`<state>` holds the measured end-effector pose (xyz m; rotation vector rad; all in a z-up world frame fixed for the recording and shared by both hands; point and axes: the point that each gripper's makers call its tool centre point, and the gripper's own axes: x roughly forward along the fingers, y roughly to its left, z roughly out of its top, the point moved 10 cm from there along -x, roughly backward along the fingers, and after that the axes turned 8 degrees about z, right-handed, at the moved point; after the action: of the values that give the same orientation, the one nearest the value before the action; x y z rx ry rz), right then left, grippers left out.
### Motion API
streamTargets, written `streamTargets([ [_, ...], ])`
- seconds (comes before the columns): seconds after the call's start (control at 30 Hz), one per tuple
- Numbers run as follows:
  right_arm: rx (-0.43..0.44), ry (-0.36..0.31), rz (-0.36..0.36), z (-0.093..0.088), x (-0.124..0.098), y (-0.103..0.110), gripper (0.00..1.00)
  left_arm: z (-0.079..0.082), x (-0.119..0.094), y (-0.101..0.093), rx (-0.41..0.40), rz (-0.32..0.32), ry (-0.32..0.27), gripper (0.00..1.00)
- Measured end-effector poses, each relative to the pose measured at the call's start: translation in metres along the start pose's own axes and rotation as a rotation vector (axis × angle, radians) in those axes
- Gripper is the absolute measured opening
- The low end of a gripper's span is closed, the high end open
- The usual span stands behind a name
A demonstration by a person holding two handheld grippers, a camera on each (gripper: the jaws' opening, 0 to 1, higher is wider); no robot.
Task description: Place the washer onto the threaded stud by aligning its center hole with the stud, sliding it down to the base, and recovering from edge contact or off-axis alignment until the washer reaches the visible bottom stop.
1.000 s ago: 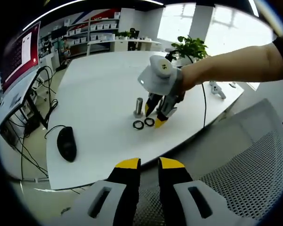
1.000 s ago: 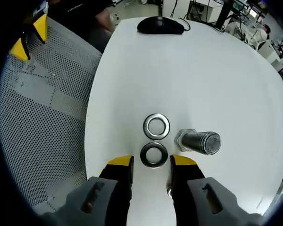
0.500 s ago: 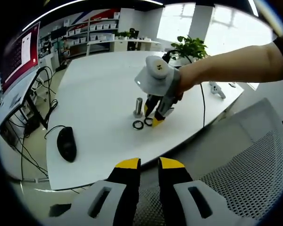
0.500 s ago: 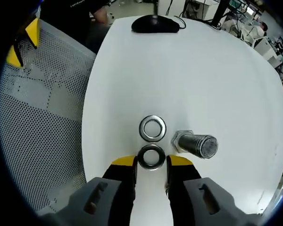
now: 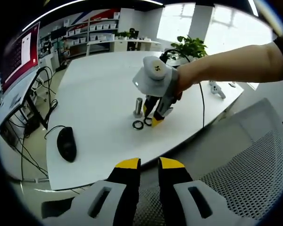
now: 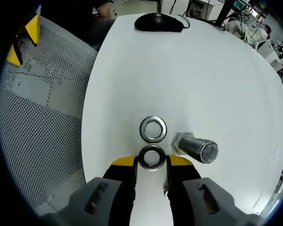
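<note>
Pickup step in hand: right gripper (image 6: 151, 162) is down on the white tabletop (image 6: 217, 70), its yellow-tipped fingers (image 6: 124, 163) straddling the nearer washer (image 6: 151, 157), which lies flat; fingers look close on its rim, but a firm clench cannot be told. Second washer (image 6: 153, 129) lies just beyond, beside the threaded stud (image 6: 198, 148), bare, standing on its hex base. Next call: pinch, lift, centre the hole over the stud tip. Left gripper (image 5: 148, 165) hangs well back over a mesh chair (image 5: 254, 160), fingers slightly parted, empty. Small printed mark on the right gripper's housing, unreadable.
</note>
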<state>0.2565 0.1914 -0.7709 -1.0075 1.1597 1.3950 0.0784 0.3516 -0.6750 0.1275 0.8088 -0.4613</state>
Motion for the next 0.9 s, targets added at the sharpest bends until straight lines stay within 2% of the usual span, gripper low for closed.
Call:
streamTargets([
  [0.53, 0.006, -0.007, -0.006, 0.0005, -0.0004, 0.0015, 0.25, 0.0001, 0.0001, -0.0001, -0.002, 0.000, 0.000, 0.12],
  [0.9, 0.022, 0.036, -0.008, 0.0051, 0.0025, -0.0040, 0.25, -0.0003, 0.0004, 0.0003, 0.001, -0.001, 0.002, 0.12],
])
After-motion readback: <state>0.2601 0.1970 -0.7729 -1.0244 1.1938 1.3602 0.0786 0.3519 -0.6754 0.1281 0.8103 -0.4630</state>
